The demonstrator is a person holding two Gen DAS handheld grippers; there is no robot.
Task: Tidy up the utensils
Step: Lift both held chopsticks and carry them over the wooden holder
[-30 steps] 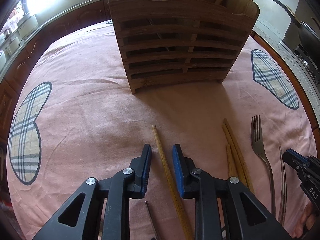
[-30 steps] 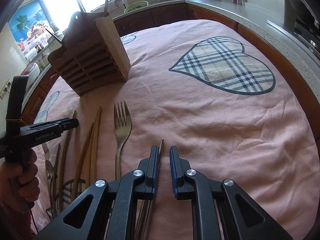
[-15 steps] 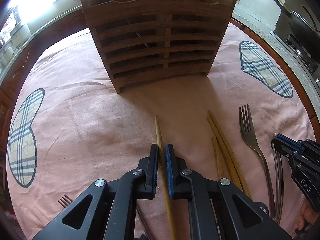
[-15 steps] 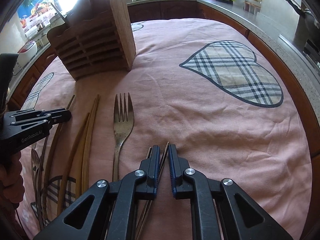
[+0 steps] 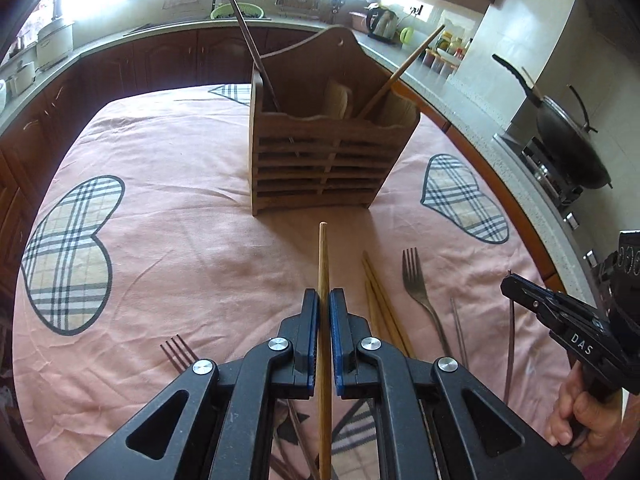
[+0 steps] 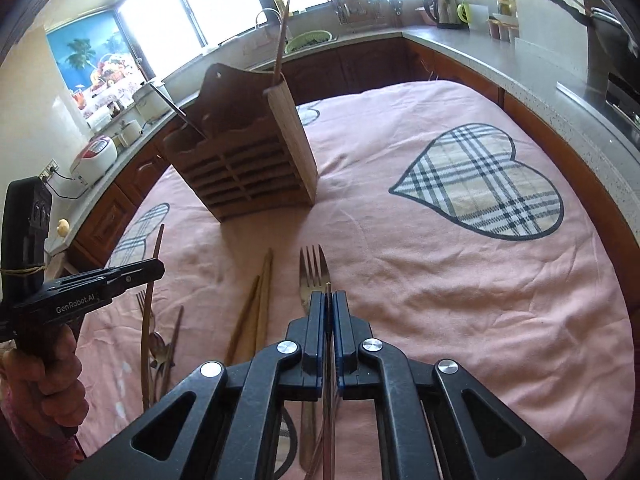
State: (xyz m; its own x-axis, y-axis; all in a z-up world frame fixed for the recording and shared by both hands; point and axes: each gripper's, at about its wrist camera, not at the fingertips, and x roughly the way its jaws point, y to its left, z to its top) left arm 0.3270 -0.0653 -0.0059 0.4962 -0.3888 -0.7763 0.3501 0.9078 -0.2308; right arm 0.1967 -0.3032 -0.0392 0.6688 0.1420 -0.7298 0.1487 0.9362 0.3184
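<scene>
My left gripper point(image 5: 324, 300) is shut on a wooden chopstick point(image 5: 323, 264) and holds it lifted, its tip pointing toward the slatted wooden utensil holder point(image 5: 324, 164). My right gripper point(image 6: 328, 302) is shut on a thin metal chopstick point(image 6: 328, 288), raised above the table. The holder point(image 6: 244, 176) stands on the pink cloth with a dark chopstick point(image 5: 250, 46) and a wooden chopstick point(image 5: 404, 68) in it. On the cloth lie more wooden chopsticks point(image 5: 380, 300), a metal fork point(image 5: 416, 284) and another metal chopstick point(image 5: 458, 328). The fork point(image 6: 314, 272) shows just ahead of my right gripper.
A second fork point(image 5: 176, 350) lies at the left front. A wok point(image 5: 568, 140) sits on the stove to the right of the table. Kitchen counters point(image 5: 140, 36) ring the table. The cloth has plaid heart patches point(image 6: 492, 180).
Both grippers closed on their chopsticks and lifted them off the cloth. Both views pulled up and back from the holder.
</scene>
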